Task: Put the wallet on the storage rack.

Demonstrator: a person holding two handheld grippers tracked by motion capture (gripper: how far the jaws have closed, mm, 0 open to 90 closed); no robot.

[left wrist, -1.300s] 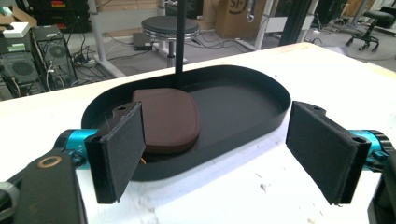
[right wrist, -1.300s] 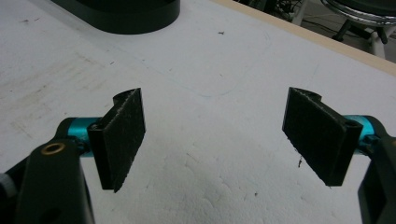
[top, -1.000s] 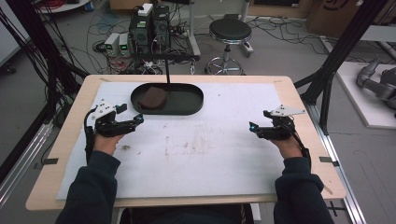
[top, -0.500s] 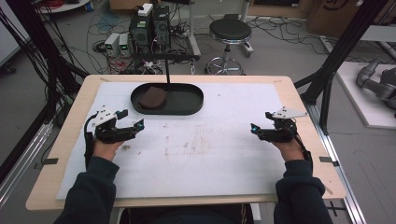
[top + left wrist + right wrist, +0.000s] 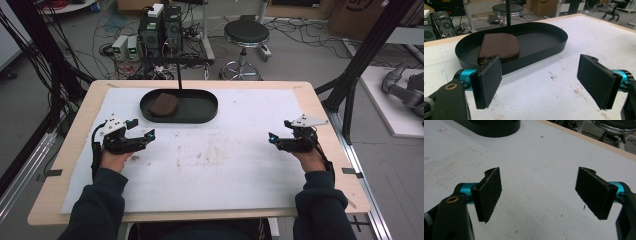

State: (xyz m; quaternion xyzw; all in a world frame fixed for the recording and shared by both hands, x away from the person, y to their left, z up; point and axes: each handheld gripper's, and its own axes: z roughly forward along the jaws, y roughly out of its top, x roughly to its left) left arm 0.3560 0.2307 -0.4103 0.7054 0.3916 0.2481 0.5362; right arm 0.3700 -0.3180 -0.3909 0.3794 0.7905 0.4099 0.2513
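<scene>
A brown pouch (image 5: 164,105) with a rounded edge lies flat in the left half of a black oval tray (image 5: 200,114). In the left gripper view the pouch (image 5: 499,47) rests on the tray floor close to the near wall (image 5: 534,60), and the rest of the tray floor is bare. The tray sits toward the far side of the worktop (image 5: 65,150), a little left of centre, on a white sheet (image 5: 225,175) that covers most of the wooden top and carries brownish smudges near its middle. A thin black post (image 5: 179,75) rises behind the tray from a dark crossbar.

The left tongs (image 5: 142,139) hover over the sheet just in front of the tray's left end, pointing toward the right. Their jaws stand wide apart with nothing between them, and in their own view the left tongs (image 5: 539,75) frame the tray's near wall and bare sheet. The left hand (image 5: 116,159) holds them from behind, and a black cable loops beside it.

The right tongs (image 5: 274,140) are well apart from the tray, near the right edge of the sheet, pointing left. They too are spread wide and empty; in their own view the right tongs (image 5: 537,192) look onto plain white sheet, with the tray's end (image 5: 491,128) at the top. The right hand (image 5: 310,157) grips them, and a grey plate (image 5: 309,120) sits on top.

Beyond the worktop stand a round stool (image 5: 246,32) and stacked electronics boxes (image 5: 160,25) among cables on the floor.
</scene>
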